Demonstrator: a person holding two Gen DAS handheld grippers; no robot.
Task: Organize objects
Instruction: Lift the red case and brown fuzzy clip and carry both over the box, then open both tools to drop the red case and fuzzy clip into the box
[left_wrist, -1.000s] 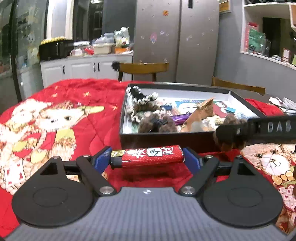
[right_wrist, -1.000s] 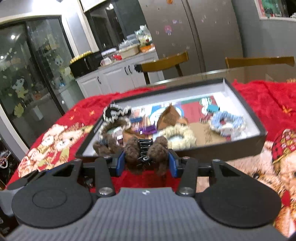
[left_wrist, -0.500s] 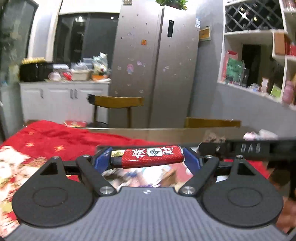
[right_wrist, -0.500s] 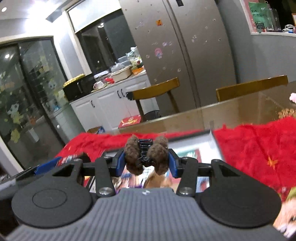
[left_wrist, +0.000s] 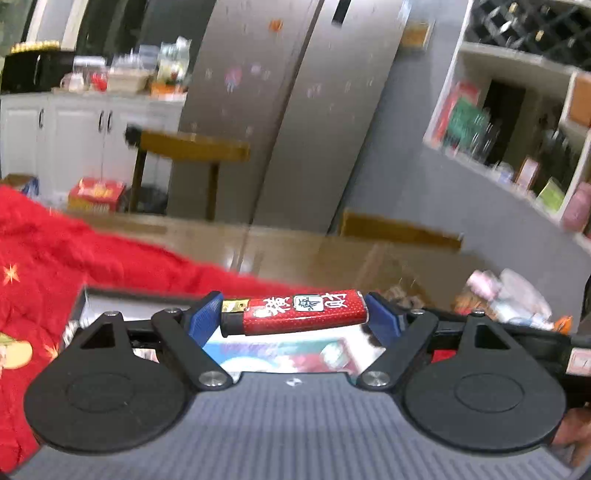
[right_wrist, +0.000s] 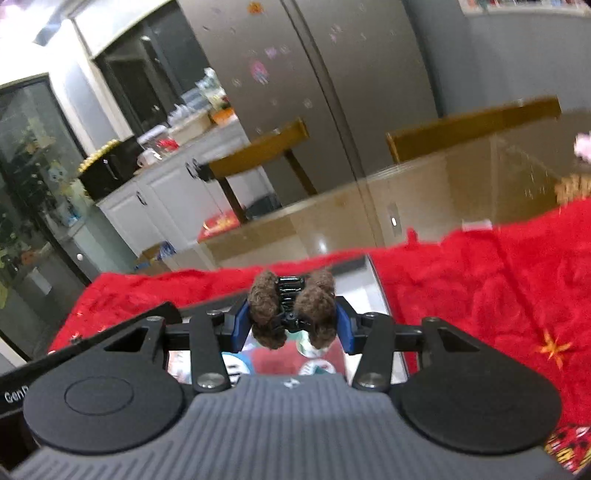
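In the left wrist view my left gripper (left_wrist: 293, 319) is shut on a red lighter (left_wrist: 301, 311) with white characters, held crosswise end to end between the blue pads. Below it shows part of the open box (left_wrist: 110, 297) with a printed floor. In the right wrist view my right gripper (right_wrist: 291, 319) is shut on a brown fuzzy hair clip (right_wrist: 291, 308) with a black claw in its middle. It hangs over the far end of the same box (right_wrist: 373, 280), whose contents are mostly hidden by the gripper body.
A red quilt (right_wrist: 480, 288) covers the near part of a glossy brown table (left_wrist: 314, 254). Wooden chairs (right_wrist: 266, 147) stand behind it, then a steel fridge (left_wrist: 280, 110) and white cabinets (left_wrist: 74, 129). Small items (left_wrist: 509, 295) lie at the table's right.
Both grippers have moved forward and up over the box, so its contents have dropped out of sight below them. The lighter and the hair clip stay gripped as before.
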